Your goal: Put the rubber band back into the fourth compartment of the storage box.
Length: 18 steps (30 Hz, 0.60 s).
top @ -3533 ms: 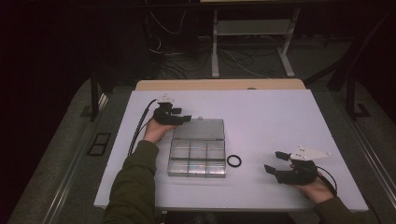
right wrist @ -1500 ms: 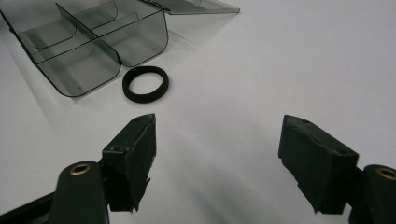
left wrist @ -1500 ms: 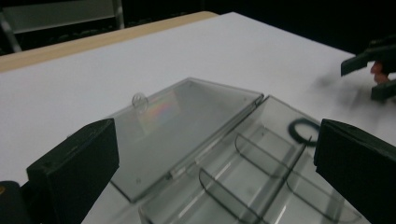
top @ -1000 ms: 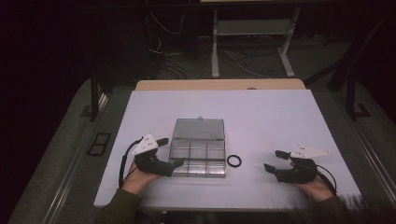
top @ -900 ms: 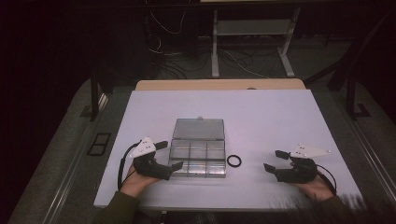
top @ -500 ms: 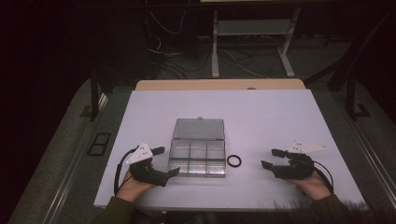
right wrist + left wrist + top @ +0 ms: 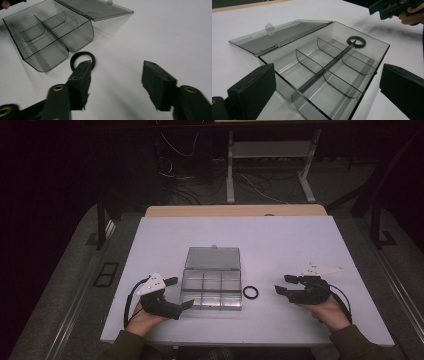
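black ring [image 7: 250, 292] beside clear box [image 7: 212, 285], no writing

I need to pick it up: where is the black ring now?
In the high view, the black ring lies on the white table, just right of the open compartment box.

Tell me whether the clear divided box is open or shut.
Open. The clear box's lid lies flat on the table behind it, and its compartments look empty.

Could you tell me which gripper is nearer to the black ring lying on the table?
The right. The right gripper is just to the right of the black ring, jaws open and not touching it. The left gripper sits at the far side of the clear box, which lies between.
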Tool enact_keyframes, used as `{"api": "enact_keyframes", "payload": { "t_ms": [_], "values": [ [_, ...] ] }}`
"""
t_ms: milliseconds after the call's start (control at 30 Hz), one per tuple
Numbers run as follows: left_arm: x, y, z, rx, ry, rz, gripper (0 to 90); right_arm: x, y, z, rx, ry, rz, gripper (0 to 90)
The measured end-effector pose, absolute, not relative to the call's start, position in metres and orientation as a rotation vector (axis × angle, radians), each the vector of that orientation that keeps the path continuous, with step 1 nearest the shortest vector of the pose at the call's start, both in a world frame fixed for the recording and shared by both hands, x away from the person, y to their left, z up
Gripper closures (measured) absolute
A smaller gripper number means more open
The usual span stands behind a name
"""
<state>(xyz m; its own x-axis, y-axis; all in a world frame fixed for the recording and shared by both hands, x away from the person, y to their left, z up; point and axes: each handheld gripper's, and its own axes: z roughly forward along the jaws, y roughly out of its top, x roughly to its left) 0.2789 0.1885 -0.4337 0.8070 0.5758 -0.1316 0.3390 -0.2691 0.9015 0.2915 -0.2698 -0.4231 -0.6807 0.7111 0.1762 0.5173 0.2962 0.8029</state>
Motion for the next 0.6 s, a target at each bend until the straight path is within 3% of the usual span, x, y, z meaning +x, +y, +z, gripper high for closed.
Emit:
{"api": "enact_keyframes", "payload": {
  "t_ms": [333, 600],
  "values": [
    [0.279, 0.188, -0.433, 1.888, 0.693, 0.265, 0.0, 0.306, -0.256, -0.42, 1.126, 2.415, 1.37, 41.5],
    [0.279, 0.188, -0.433, 1.891, 0.695, 0.268, 0.0, 0.316, -0.242, -0.423, 1.103, 2.46, 1.375, 48.5]
  ]
}}
